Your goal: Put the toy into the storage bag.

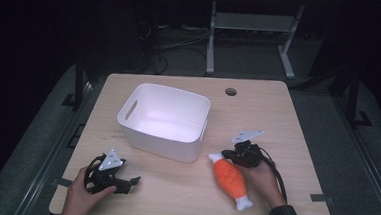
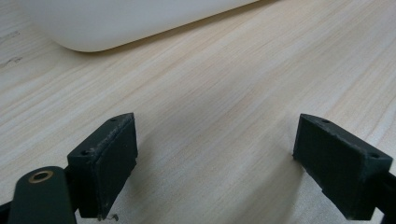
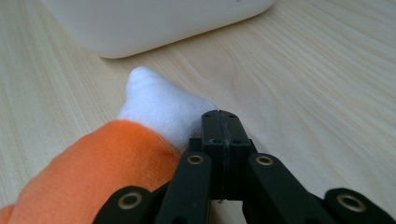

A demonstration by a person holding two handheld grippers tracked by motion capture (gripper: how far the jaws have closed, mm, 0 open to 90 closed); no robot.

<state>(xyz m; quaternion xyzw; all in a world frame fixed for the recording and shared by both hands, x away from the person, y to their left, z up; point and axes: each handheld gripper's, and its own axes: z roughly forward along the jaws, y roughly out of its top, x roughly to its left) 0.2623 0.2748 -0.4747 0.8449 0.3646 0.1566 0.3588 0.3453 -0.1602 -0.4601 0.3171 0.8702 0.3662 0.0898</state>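
Observation:
An orange plush fish (image 1: 231,179) with white ends lies on the table right of centre, pointing toward the front. My right gripper (image 1: 225,153) is shut at its far white end. In the right gripper view the jaws are pressed together with nothing between them (image 3: 220,120), and the toy's white tip (image 3: 159,107) touches their left side. A white plastic bin (image 1: 162,142) stands empty in the middle of the table. At the front left, my left gripper (image 1: 133,180) rests open and low over bare wood (image 2: 215,140), short of the bin's rounded corner (image 2: 116,23).
The light wood table (image 1: 287,123) has a round cable hole (image 1: 230,92) at the back. The bin's wall (image 3: 154,23) stands just beyond the toy. Behind the table, a white desk frame (image 1: 211,38) and cables sit on a dark floor.

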